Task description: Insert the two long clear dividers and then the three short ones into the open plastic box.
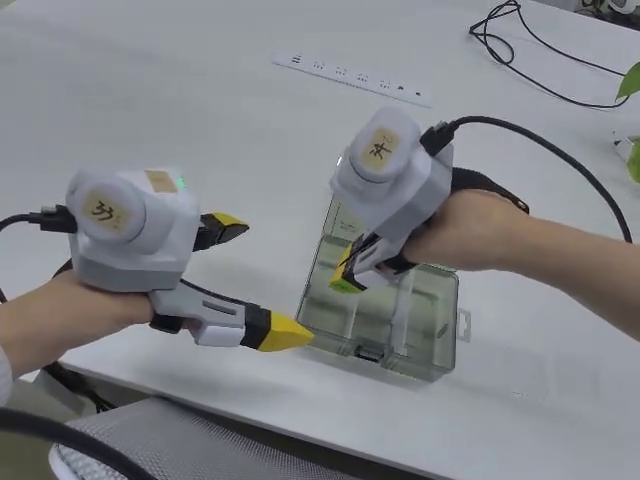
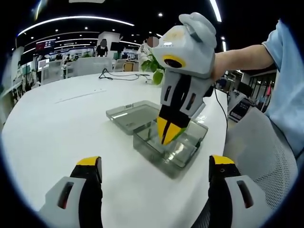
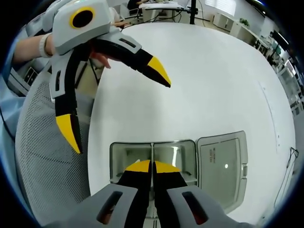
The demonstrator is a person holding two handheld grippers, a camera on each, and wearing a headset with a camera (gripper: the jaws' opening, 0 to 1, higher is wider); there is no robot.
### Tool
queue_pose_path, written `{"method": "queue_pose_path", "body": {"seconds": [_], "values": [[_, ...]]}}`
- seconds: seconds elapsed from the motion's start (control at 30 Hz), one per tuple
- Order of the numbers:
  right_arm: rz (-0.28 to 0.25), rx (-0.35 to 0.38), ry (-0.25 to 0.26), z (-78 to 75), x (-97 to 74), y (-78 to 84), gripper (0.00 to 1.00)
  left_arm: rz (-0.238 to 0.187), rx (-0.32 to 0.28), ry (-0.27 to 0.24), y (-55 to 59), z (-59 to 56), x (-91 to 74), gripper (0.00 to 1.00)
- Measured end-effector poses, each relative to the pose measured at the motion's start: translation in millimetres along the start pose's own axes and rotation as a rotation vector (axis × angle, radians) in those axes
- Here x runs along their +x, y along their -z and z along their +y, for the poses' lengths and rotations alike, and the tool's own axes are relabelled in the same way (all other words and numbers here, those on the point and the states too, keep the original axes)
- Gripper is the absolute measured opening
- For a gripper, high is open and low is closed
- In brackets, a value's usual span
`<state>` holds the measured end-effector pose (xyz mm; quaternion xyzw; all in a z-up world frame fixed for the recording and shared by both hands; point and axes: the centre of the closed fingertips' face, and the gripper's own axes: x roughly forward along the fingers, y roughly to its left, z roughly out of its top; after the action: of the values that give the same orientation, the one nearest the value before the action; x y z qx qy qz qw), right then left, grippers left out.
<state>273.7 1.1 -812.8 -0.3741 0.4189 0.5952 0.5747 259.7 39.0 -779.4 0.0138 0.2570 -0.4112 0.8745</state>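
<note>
The clear plastic box (image 1: 425,355) stands open near the table's front edge, its lid (image 1: 338,217) lying flat behind it. My right gripper (image 1: 348,280) reaches down into the box, jaws shut on a thin clear divider (image 3: 152,151) that stands on edge across the middle of the box (image 3: 117,159). A pale clear strip (image 1: 404,312) stands upright in the box to the right of it. My left gripper (image 1: 258,278) hovers open and empty just left of the box. From the left gripper view, the right gripper (image 2: 167,134) dips into the box (image 2: 187,164).
A white power strip (image 1: 350,75) lies far back on the white table (image 1: 200,120). A black cable (image 1: 540,60) and plant leaves (image 1: 630,80) sit at the back right. A mesh chair (image 1: 200,440) is below the table's front edge.
</note>
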Motion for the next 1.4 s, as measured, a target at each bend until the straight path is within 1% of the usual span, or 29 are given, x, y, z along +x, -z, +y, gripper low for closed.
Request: {"method": "queue_pose_path", "body": {"seconds": [0.07,0.27,0.37,0.43,0.73,0.83,1.07,1.13,1.2,1.23,1.3,1.37,1.4], "values": [[0.003,0.011,0.000,-0.6,1.3,0.1,0.02,-0.002,-0.001,0.000,-0.1,0.3,-0.4,0.95],[0.018,0.005,0.001,-1.6,4.5,2.0,0.02,0.003,-0.004,0.001,1.4,-0.1,-1.2,0.94],[0.021,-0.004,0.008,-1.8,8.3,2.4,0.01,-0.002,-0.001,0.002,0.2,-0.8,-1.4,0.94],[0.021,0.002,0.014,-2.4,6.5,2.7,0.01,-0.001,0.002,0.000,-0.1,-0.6,-1.5,0.94],[0.016,-0.016,0.024,-2.0,8.8,2.4,0.02,-0.008,0.008,0.006,-5.4,-2.4,1.1,0.93],[0.001,-0.015,0.023,-1.8,9.1,2.6,0.02,-0.007,0.014,0.007,-6.8,-3.0,1.1,0.93],[-0.028,-0.008,0.020,-0.5,8.9,2.4,0.03,0.000,0.015,0.005,-5.2,-2.4,-0.9,0.93],[-0.044,-0.003,0.015,1.1,8.3,2.3,0.04,0.000,0.015,0.004,-5.2,-2.7,-1.6,0.93],[-0.058,0.012,0.009,2.7,7.7,2.4,0.10,0.002,0.016,0.002,-4.8,-2.8,-2.2,0.93],[-0.077,0.016,0.014,3.2,6.1,1.6,0.11,0.001,0.015,0.002,-4.8,-3.0,-2.3,0.93],[-0.090,0.018,0.016,3.7,3.8,2.4,0.14,-0.002,0.012,0.002,-5.1,-3.4,-2.7,0.93],[-0.118,0.001,0.034,2.4,-0.3,1.9,0.20,-0.002,0.011,0.001,-5.1,-3.6,-2.9,0.93],[-0.124,0.008,0.039,2.0,-2.0,2.3,0.21,-0.002,0.010,0.002,-5.1,-3.7,-3.0,0.93]]}}
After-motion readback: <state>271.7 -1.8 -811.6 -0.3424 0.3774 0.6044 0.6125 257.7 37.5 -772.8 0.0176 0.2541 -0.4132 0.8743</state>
